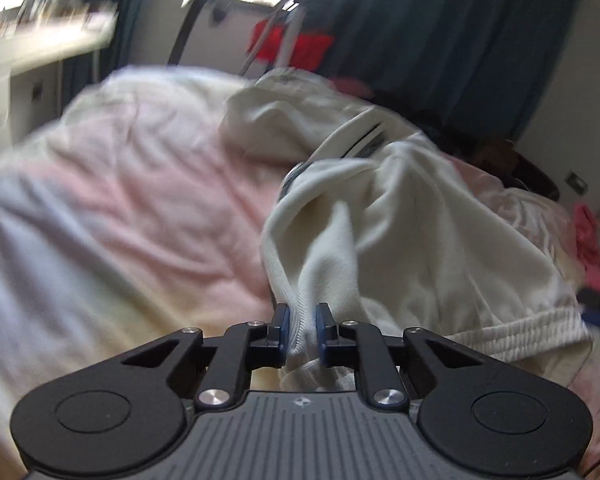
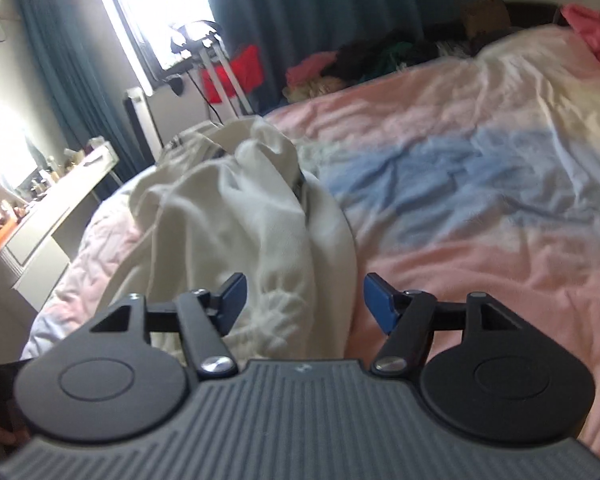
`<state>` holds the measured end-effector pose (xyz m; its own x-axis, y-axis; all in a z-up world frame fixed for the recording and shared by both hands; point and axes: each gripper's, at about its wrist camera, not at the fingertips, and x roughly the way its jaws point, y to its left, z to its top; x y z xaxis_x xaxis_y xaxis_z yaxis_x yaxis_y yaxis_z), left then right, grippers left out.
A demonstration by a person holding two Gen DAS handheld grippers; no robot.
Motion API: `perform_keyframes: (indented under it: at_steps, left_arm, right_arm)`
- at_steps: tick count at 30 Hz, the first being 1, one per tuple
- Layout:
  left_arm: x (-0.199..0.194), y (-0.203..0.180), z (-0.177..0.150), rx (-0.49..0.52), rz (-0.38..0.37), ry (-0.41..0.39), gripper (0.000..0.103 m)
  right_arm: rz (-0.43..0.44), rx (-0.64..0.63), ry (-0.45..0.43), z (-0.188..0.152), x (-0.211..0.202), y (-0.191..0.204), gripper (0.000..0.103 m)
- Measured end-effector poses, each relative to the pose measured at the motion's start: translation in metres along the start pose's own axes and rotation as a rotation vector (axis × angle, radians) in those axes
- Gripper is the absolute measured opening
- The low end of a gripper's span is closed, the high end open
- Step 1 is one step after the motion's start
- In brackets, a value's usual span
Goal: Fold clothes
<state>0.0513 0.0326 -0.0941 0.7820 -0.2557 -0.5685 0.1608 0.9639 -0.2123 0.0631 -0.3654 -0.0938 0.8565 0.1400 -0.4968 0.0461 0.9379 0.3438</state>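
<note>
I am seeing left gripper (image 1: pixel 301 330) fingers pinching ribbed edge of white garment (image 1: pixel 380 220). Right gripper (image 2: pixel 304 300) fingers standing wide apart, gripping nothing, hovering over garment on bed (image 2: pixel 480 200).

Soft matt cream knit garment (image 1: pixel 400 216) with ribbed hem, wrinkled pastel cotton-look bedspread (image 2: pixel 480 184), matt black plastic left gripper (image 1: pixel 302 326), shiny metal screws

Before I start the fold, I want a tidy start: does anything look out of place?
Yes. The cream garment lies bunched in a crumpled heap on the bedspread, not spread flat. The left gripper pinches one bunched edge; the right gripper is open.
</note>
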Motion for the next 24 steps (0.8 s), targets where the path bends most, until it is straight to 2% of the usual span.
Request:
perform_keyframes:
  at_steps: [2, 5, 7, 10, 12, 16, 17, 19, 24]
  left_arm:
    - [-0.009, -0.022, -0.003, 0.124, -0.02, -0.059, 0.013]
    - [-0.008, -0.051, -0.012, 0.271, -0.079, -0.065, 0.014]
    - [-0.001, -0.063, -0.017, 0.307, -0.114, -0.037, 0.015]
    - [0.013, -0.063, -0.016, 0.265, -0.155, 0.028, 0.022]
    - [0.016, -0.054, -0.013, 0.202, -0.176, 0.044, 0.03]
    - [0.011, -0.031, -0.006, 0.051, -0.218, 0.048, 0.06]
    - [0.009, -0.024, -0.004, 0.011, -0.229, 0.046, 0.066]
    - [0.005, -0.006, -0.001, -0.111, -0.244, 0.039, 0.071]
    - [0.005, 0.061, -0.003, -0.564, -0.293, 0.038, 0.073]
  right_arm:
    - [0.0, -0.057, -0.07, 0.0, -0.008, 0.013, 0.067]
    - [0.049, -0.151, -0.116, -0.002, -0.009, 0.033, 0.069]
    - [0.105, -0.169, -0.082, -0.004, 0.001, 0.041, 0.068]
    - [0.124, -0.186, 0.038, -0.01, 0.029, 0.048, 0.066]
    - [0.07, -0.213, 0.105, -0.016, 0.048, 0.048, 0.061]
    - [-0.032, -0.233, 0.204, -0.026, 0.075, 0.041, 0.047]
    - [-0.041, -0.221, 0.218, -0.028, 0.078, 0.037, 0.047]
    - [-0.053, -0.209, 0.23, -0.03, 0.081, 0.03, 0.047]
    - [-0.059, -0.197, 0.229, -0.032, 0.079, 0.027, 0.047]
